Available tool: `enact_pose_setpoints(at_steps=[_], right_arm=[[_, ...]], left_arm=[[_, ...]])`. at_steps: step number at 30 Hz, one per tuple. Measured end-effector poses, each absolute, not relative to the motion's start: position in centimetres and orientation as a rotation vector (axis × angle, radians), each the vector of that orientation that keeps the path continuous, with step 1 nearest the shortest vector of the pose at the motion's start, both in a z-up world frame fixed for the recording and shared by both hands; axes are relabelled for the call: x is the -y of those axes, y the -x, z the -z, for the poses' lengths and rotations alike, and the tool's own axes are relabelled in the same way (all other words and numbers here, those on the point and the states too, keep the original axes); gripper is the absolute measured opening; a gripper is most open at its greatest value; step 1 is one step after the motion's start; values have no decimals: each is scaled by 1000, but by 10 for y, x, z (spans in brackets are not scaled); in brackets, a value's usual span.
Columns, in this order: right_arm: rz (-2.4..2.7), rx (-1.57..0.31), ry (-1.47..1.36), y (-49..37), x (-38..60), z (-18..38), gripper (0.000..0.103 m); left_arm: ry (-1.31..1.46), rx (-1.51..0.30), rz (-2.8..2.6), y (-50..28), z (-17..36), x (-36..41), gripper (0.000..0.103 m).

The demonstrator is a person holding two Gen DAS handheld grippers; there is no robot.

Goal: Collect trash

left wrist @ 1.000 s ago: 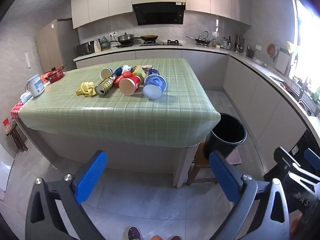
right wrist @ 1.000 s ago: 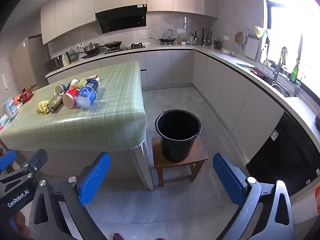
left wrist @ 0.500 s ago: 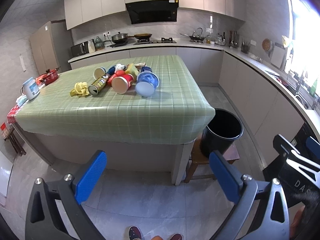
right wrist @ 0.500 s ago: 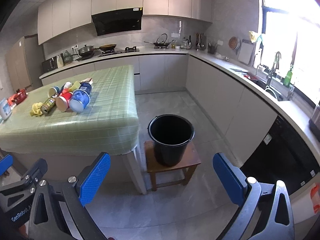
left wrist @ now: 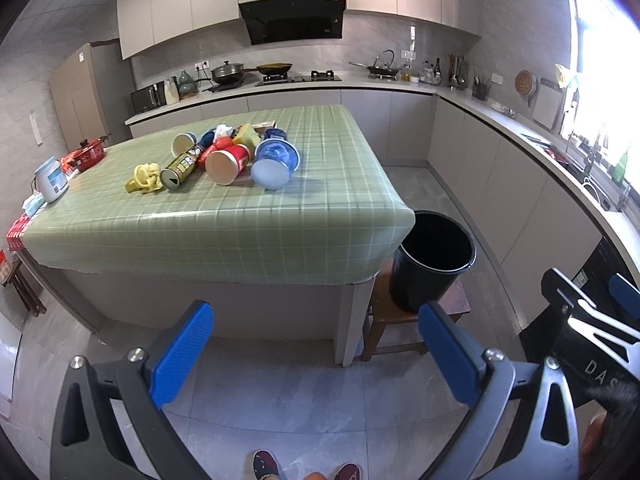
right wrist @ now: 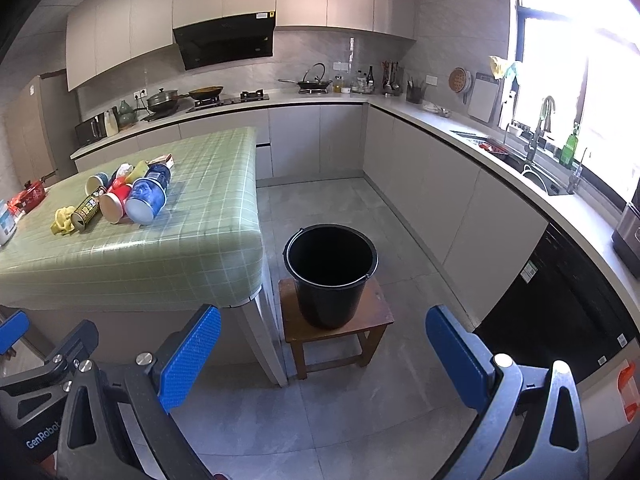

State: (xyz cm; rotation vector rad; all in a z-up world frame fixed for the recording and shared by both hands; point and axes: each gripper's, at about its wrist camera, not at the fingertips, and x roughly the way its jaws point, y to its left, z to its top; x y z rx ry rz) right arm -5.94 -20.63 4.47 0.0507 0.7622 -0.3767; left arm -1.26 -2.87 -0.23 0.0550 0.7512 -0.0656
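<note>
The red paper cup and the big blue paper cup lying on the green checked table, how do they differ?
The red paper cup is narrower with a tan base facing the camera; the big blue paper cup is wider with a pale blue base. The red one lies left of the blue one. Both lie tipped on their sides on the green checked table.

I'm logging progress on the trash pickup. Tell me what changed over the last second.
Both cameras have drifted: the table and black bucket sit slightly differently in each view, so the person shifted a little. Nothing was grasped or released. The left gripper and right gripper stay open and empty, and the trash pile lies untouched.
</note>
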Motion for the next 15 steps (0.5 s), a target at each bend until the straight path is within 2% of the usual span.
enact_pose_setpoints(at_steps=[15], right_arm=[[383,-777,-52,60,211,-42,103]], left_arm=[[-66,-764,75,12,5,35,103]])
